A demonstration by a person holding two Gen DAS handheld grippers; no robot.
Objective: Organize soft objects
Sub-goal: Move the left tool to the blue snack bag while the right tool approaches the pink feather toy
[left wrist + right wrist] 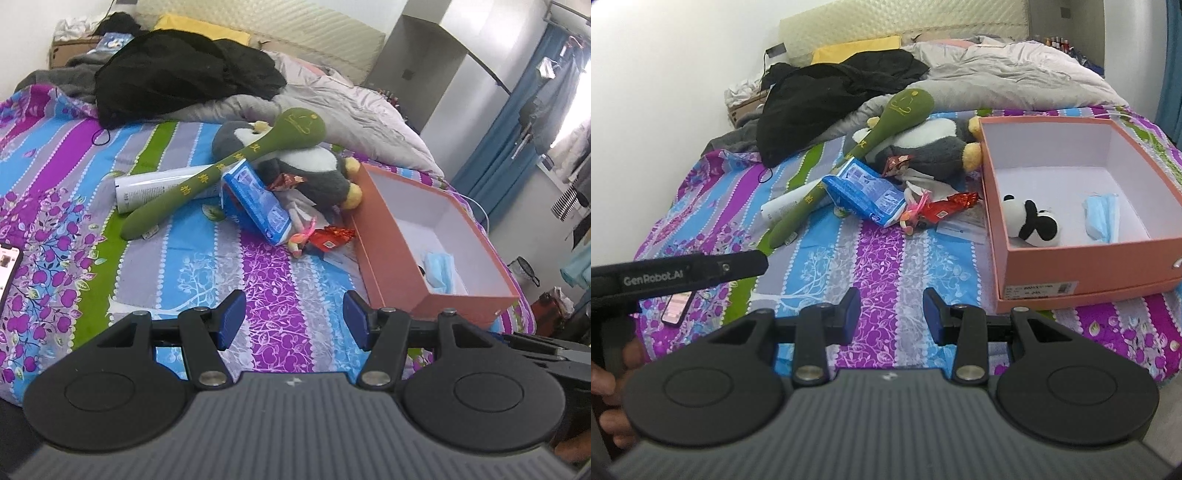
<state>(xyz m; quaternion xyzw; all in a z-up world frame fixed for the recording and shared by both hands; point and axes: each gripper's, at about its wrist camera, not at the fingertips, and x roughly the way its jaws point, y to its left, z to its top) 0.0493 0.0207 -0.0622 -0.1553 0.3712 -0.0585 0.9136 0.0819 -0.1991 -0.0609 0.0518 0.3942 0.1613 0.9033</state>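
The left black hand-held gripper (294, 319), with blue pads (231, 319), points forward and downward, its jaws apart and holding nothing. The right black hand-held gripper (892, 315) is tilted likewise, its blue-padded jaws narrower apart, also holding nothing.

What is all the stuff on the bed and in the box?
box: 1, pink, on bed, right
panda toy: 1, black-white, in box
face mask: 1, blue, in box
penguin plush: 1, grey-white, beside box
green mallet: 1, across plush
tissue pack: 1, blue, middle
white tube: 1, under mallet
red wrapper: 1, beside box
phone: 1, left
left gripper: open, empty
right gripper: open, empty
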